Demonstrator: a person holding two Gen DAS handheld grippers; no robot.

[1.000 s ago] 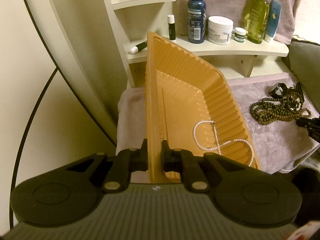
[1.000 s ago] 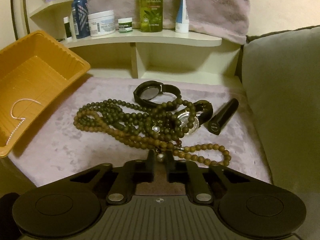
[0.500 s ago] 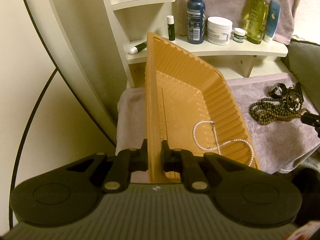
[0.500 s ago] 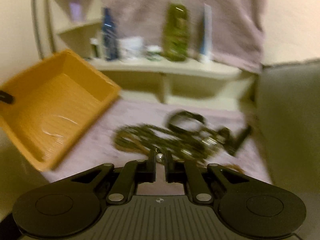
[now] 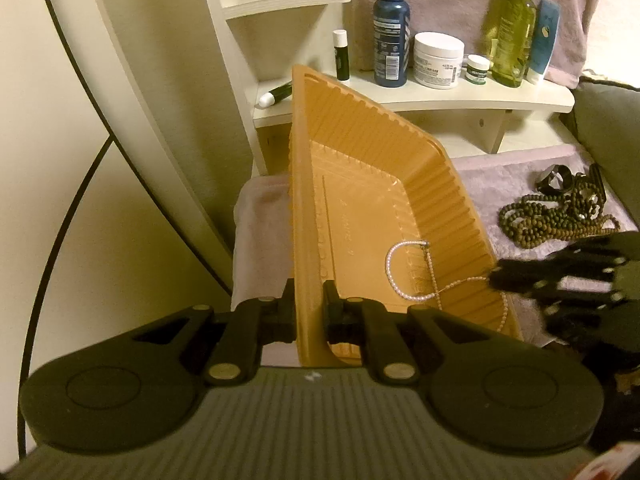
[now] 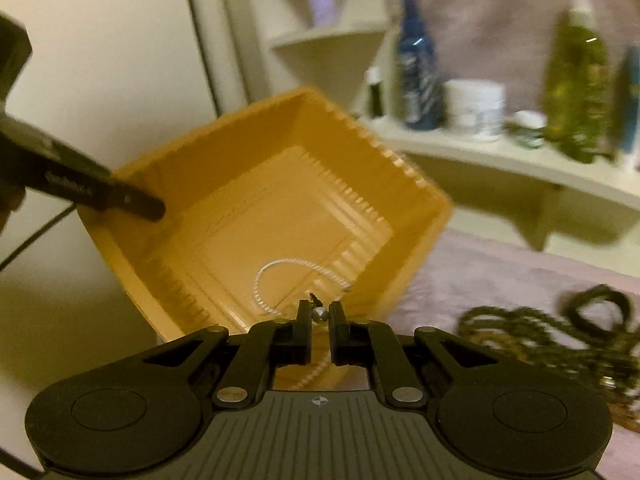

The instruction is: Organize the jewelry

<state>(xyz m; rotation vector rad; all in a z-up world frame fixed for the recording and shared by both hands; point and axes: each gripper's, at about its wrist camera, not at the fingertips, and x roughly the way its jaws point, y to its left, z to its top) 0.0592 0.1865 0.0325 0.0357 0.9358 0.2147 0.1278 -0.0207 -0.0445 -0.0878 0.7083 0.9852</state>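
While the left gripper [image 5: 309, 316] pinches the tilted orange tray [image 5: 360, 200], open side toward the shelf [image 5: 460, 100], the right gripper [image 6: 319, 314] grips a small bead [image 6: 320, 313].

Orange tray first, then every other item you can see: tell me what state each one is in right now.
orange tray: tilted, one wall clamped.
left tool: shut on the tray wall.
right tool: over the tray, shut on a small silver bead.
pearl necklace: lying loose inside the tray.
dark bead necklaces: piled in a tangle on the cloth, outside the tray.
lip balm stick: lying on its side on the shelf.
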